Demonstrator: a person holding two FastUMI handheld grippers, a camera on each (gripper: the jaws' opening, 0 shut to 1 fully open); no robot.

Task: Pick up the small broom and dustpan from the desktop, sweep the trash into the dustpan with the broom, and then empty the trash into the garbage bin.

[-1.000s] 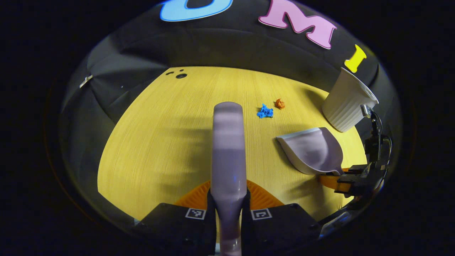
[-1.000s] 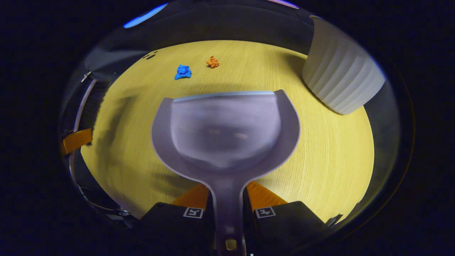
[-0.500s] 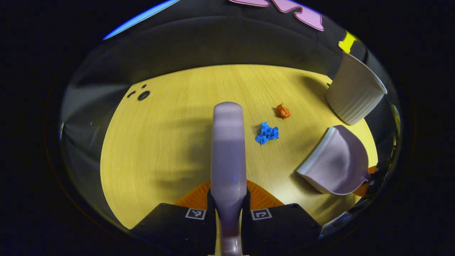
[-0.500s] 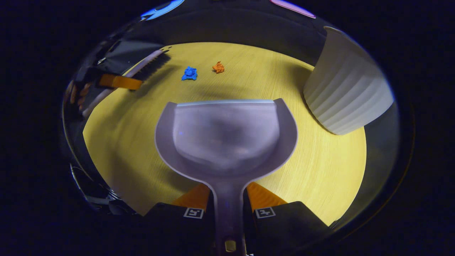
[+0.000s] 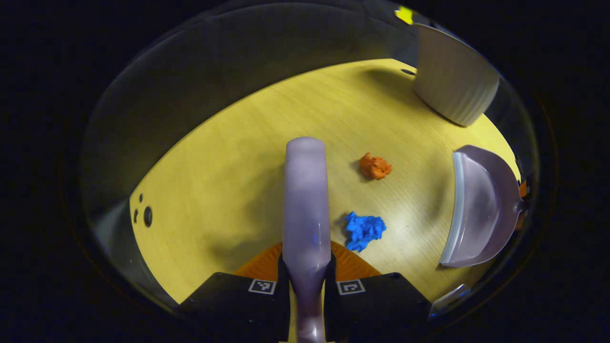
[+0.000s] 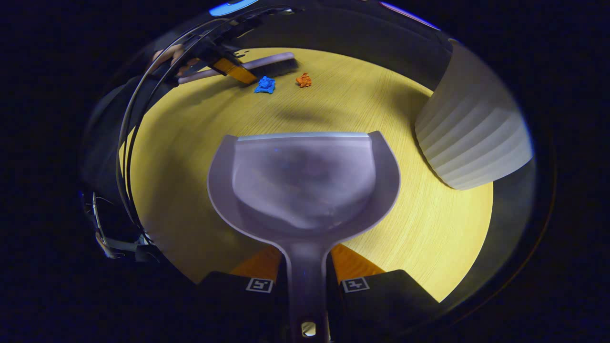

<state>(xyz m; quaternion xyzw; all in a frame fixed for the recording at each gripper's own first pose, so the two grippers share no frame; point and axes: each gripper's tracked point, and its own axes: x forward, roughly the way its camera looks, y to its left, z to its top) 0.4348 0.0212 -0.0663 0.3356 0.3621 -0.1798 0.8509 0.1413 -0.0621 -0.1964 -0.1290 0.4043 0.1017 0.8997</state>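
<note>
**Both tools in hand, sweep not yet begun**

Left gripper (image 5: 305,281) is clamped on the broom (image 5: 306,190) handle, both fingers pressing it. Right gripper (image 6: 305,281) is likewise clamped on the dustpan (image 6: 302,181) handle.

In the left gripper view the blue scrap (image 5: 363,230) lies just beside the broom at 4 o'clock; the orange scrap (image 5: 374,166) sits farther out at 2 o'clock. The dustpan's lip faces them from 3 o'clock. The white bin (image 5: 452,78) stands at 1 o'clock on the desk (image 5: 228,181).

Pick-up looks done. Both scraps lie on the wood and the pan looks empty, so sweeping and emptying remain.
</note>
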